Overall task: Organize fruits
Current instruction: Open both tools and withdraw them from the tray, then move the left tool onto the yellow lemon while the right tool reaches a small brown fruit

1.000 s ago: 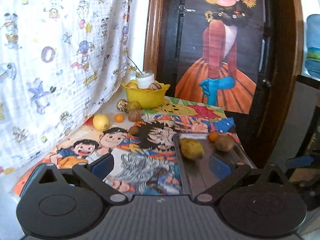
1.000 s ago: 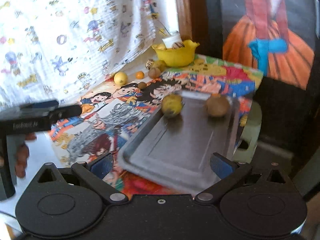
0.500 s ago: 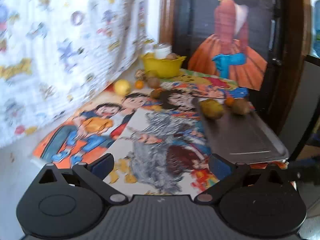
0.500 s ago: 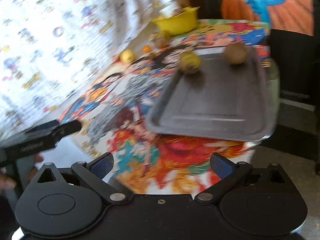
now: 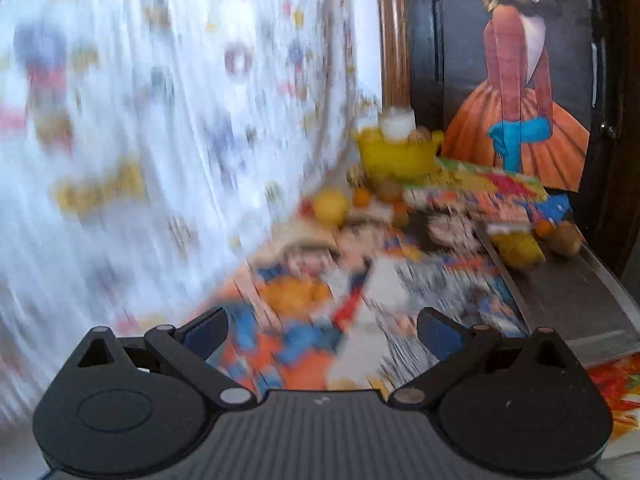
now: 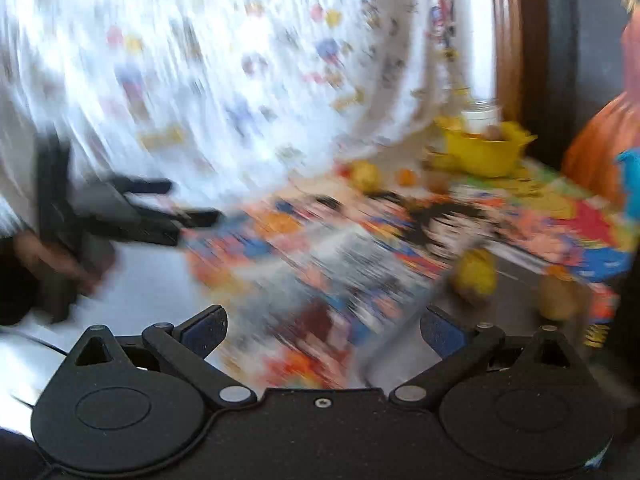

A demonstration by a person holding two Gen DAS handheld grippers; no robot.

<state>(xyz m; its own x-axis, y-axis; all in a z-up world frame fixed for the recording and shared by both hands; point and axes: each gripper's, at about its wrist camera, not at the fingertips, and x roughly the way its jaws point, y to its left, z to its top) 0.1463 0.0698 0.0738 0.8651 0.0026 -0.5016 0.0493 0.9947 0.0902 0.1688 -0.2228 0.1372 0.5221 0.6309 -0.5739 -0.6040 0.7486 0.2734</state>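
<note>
Both grippers gape wide, nothing held: left gripper (image 5: 322, 326), right gripper (image 6: 323, 325). Ahead-right of the left one, a yellow fruit (image 5: 517, 249) on the tray (image 5: 576, 304). Round, firm, probably rolls, so pinch across its middle. Further off, a lemon (image 5: 330, 206) before the yellow bowl (image 5: 396, 158). Only the right view catches the other hand (image 6: 48, 258).
</note>
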